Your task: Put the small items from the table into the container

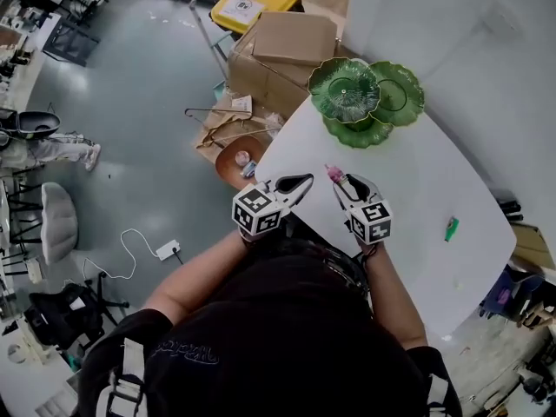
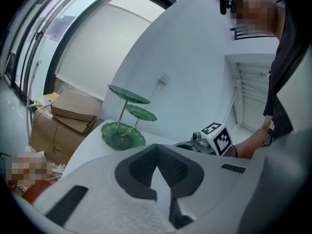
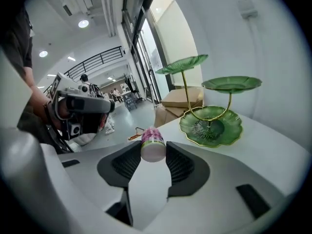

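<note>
A small pink-labelled bottle (image 3: 152, 139) is clamped between the pads of my right gripper (image 3: 153, 149). In the head view the bottle (image 1: 334, 175) pokes out of that gripper (image 1: 341, 182) above the near left part of the white table (image 1: 417, 189). My left gripper (image 1: 304, 181) hovers just left of it at the table's edge, with its jaws together and nothing between them (image 2: 156, 151). The green three-tier leaf stand (image 1: 365, 98) stands at the table's far end. A small green item (image 1: 451, 228) lies on the table to the right.
Cardboard boxes (image 1: 278, 55) and a yellow box (image 1: 248, 3) sit on the floor beyond the table's left edge, with wire hangers (image 1: 221, 124) and a brown round dish (image 1: 239, 159) beside them. A white wall runs along the table's far right side.
</note>
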A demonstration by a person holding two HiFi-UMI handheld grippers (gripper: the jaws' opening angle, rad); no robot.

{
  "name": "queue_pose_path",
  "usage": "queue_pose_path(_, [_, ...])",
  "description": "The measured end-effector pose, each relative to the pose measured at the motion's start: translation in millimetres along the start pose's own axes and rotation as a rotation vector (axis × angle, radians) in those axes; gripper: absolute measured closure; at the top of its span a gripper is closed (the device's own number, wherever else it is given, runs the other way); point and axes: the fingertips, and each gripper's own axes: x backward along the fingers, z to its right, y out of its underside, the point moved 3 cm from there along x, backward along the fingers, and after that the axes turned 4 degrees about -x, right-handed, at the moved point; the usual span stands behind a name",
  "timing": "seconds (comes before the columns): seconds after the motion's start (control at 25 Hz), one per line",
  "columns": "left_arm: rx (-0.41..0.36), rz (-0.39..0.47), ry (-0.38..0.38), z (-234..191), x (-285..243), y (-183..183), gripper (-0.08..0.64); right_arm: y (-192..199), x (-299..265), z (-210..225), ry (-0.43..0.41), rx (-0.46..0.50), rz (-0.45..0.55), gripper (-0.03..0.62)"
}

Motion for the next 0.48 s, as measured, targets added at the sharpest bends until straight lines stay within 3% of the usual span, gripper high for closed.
queue_pose_path(0.2, [-0.010, -0.018, 0.005, 12.8, 0.0, 5.4, 0.557, -11.6, 27.6, -13.2, -0.013, -0.010, 0.065, 0.428])
queue_pose_path(0.48, [-0.032, -0.020, 0.020, 18.5, -6.7, 0.6, 0.557, -9.7, 28.1, -6.5, 0.006, 0.011, 0.062, 0.428])
